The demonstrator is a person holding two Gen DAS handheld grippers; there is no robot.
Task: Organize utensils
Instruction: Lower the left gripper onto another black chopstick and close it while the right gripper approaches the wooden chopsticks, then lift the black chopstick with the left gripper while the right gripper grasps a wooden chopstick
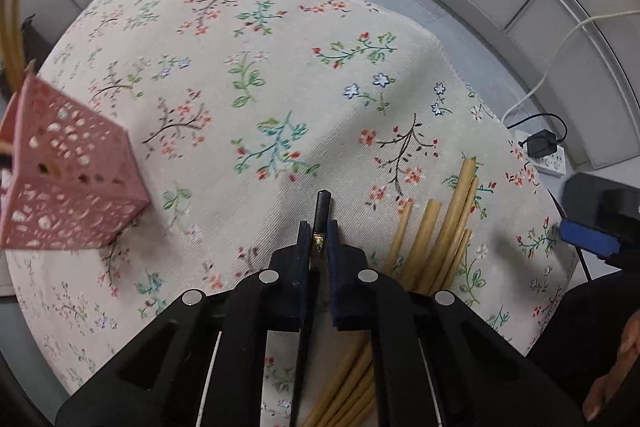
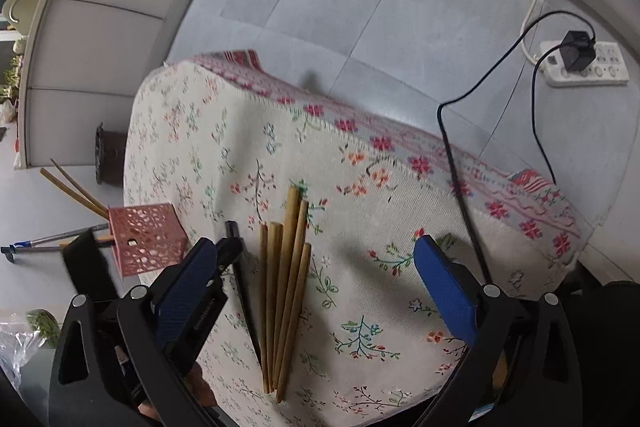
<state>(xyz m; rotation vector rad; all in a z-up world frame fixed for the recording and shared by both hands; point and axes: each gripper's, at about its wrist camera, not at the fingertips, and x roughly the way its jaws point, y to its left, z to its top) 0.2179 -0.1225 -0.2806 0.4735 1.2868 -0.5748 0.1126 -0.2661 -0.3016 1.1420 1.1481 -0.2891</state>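
Left gripper (image 1: 319,229) is clamped on a dark chopstick (image 1: 321,208), my pads pinching it near its end down at the floral tablecloth (image 1: 248,67). My right gripper (image 2: 316,267) hangs with its jaws wide apart, nothing between the blue pads, above the bundle of wooden chopsticks (image 2: 285,287) lying on the cloth just beside the dark one. Off to the left stands the pink perforated holder (image 1: 68,167), with two wooden sticks (image 2: 74,189) poking out of it.
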